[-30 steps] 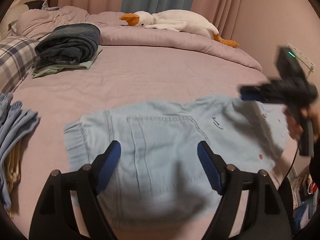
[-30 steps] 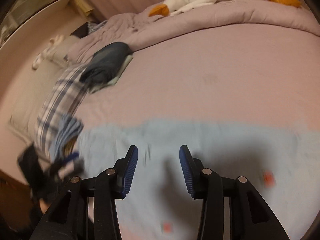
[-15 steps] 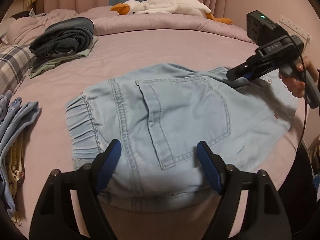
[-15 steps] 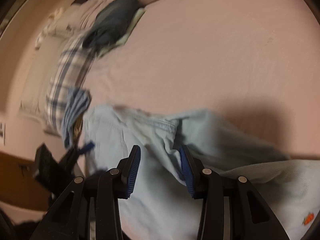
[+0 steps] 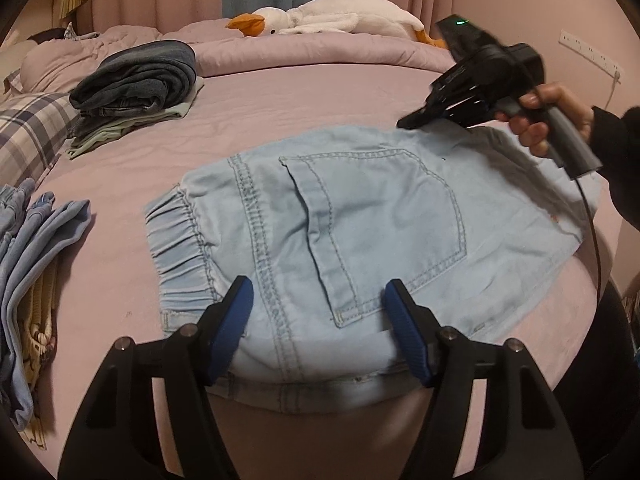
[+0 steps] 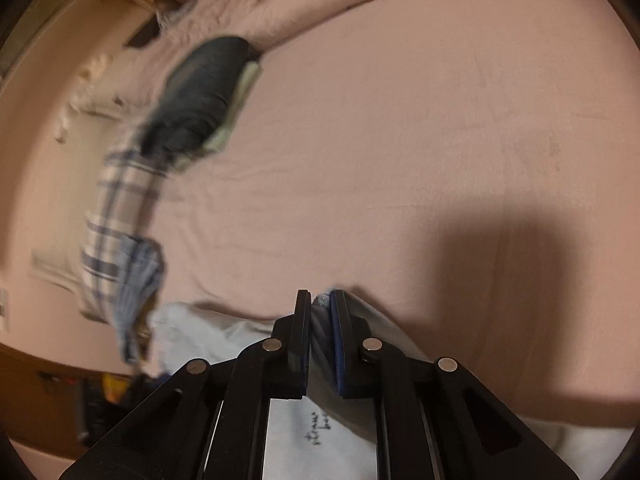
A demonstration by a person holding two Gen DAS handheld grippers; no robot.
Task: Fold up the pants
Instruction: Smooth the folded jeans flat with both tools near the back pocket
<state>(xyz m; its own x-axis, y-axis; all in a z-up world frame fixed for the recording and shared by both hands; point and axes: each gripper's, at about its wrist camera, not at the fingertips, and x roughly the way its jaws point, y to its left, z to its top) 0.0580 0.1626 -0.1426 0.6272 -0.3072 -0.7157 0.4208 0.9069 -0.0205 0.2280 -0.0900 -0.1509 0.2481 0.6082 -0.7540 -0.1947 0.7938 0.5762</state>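
Observation:
Light blue denim pants [image 5: 360, 240] lie flat on the pink bed [image 5: 300, 96], back pocket up, elastic waistband toward the left. My left gripper [image 5: 318, 328] hovers over their near edge; its jaws are closing, with denim between the blue pads [image 5: 236, 320] but not pressed. In the left wrist view a hand [image 5: 548, 116] holds my right gripper [image 5: 404, 122] at the pants' far right edge. The right wrist view shows that gripper [image 6: 320, 308] closing, its pads pinching a fold of the pants [image 6: 192, 328].
A folded pile of dark clothes [image 5: 136, 76] sits at the back left of the bed, with a plaid pillow [image 5: 28, 128] beside it. Blue garments [image 5: 36, 248] hang at the left edge. A goose plush [image 5: 332, 16] lies along the far side.
The right gripper came down onto the pants' far edge and its jaws closed on the fabric. The left gripper sank toward the near edge and its jaws narrowed a little. The pants now lie flat.

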